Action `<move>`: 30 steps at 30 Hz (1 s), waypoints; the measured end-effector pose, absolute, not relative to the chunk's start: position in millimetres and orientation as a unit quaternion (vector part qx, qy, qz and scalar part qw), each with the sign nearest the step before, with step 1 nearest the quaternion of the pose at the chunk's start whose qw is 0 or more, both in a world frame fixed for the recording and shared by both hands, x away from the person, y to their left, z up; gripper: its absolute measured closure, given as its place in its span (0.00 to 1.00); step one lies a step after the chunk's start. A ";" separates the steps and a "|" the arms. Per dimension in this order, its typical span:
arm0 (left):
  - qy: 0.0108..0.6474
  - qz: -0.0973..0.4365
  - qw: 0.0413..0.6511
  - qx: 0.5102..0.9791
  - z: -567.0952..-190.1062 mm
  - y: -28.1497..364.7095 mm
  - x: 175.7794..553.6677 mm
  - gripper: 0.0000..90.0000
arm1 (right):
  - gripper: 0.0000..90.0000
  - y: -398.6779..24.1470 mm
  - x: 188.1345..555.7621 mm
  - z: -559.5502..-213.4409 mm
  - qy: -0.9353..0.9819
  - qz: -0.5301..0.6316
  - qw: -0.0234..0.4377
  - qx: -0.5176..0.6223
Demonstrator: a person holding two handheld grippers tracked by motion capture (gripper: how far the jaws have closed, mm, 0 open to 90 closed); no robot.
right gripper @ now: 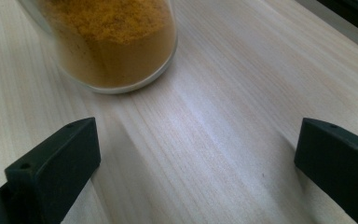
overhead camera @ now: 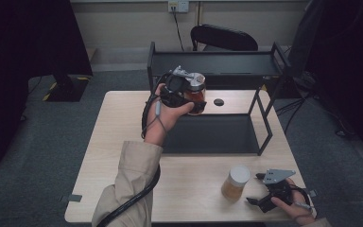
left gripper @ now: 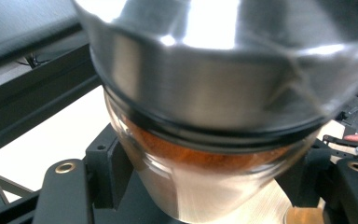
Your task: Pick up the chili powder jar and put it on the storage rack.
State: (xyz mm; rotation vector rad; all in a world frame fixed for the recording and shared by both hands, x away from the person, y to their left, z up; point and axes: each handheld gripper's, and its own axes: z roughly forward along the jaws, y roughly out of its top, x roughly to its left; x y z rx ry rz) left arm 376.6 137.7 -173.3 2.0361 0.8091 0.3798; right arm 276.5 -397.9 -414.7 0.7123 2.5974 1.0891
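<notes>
A glass jar (overhead camera: 197,91) with a silver lid and reddish-brown powder hangs in the air in front of the black rack's upper shelf (overhead camera: 217,61). My left gripper (overhead camera: 194,100) is shut on it. In the left gripper view the jar (left gripper: 205,107) fills the gap between both jaws of that gripper (left gripper: 205,186), which press on the glass below the lid. A second jar (overhead camera: 236,182) with a white lid and yellow powder stands near the table's front right. My right gripper (overhead camera: 255,188) lies just right of it, open; in its own view the right gripper (right gripper: 198,140) is apart from the yellow jar (right gripper: 116,42).
The black two-tier rack stands on the wooden table (overhead camera: 123,156), its lower shelf (overhead camera: 212,135) bare. A small black disc (overhead camera: 219,102) lies on the table under the upper shelf. A black chair (overhead camera: 224,38) stands behind the rack.
</notes>
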 end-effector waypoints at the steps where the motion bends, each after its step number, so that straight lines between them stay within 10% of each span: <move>1: 0.327 0.153 0.445 0.820 -172.6 138.3 376.8 0.33 | 0.00 -397.9 276.5 -414.7 0.888 0.372 0.118 0.243; 30: 0.319 0.165 0.445 0.820 -128.1 128.2 380.3 0.33 | 0.00 -398.1 276.0 -414.7 0.888 0.372 0.118 0.244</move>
